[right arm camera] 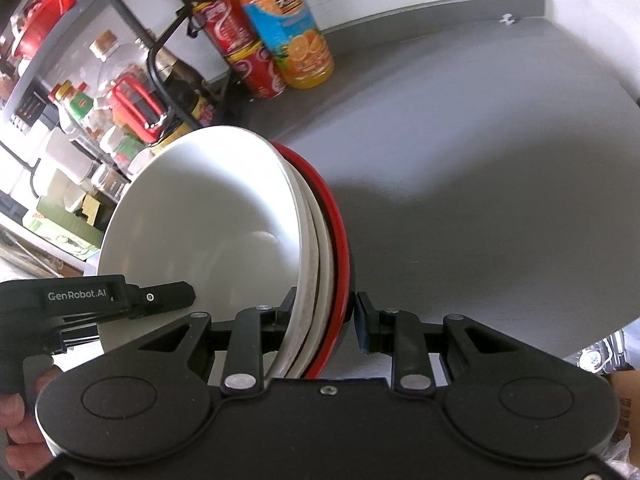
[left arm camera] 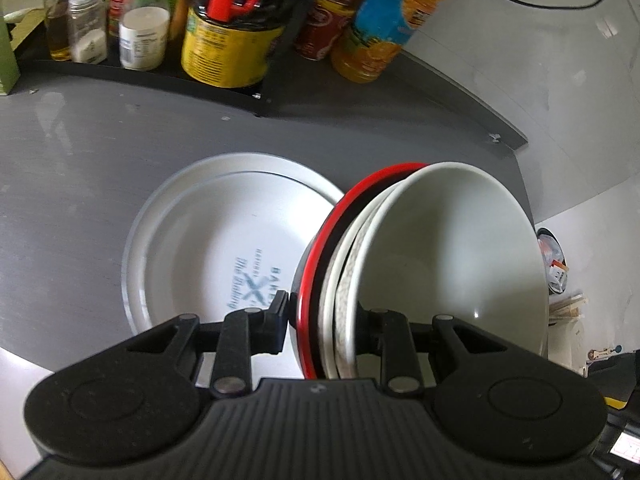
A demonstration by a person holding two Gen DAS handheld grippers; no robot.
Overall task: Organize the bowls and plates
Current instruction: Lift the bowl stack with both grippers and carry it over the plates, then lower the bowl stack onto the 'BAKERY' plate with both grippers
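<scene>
Holding the nested stack of white and red-rimmed bowls (left arm camera: pixel 400 272) clamped in both your left gripper (left arm camera: pixel 322 320) and right gripper (right arm camera: pixel 320 316), you've yet to set it by the white plates (left arm camera: pixel 216 240).

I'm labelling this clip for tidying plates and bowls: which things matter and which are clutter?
Job: stack of bowls, left gripper, right gripper, white plate.
Clutter: orange juice bottle, red cans, jars.
</scene>
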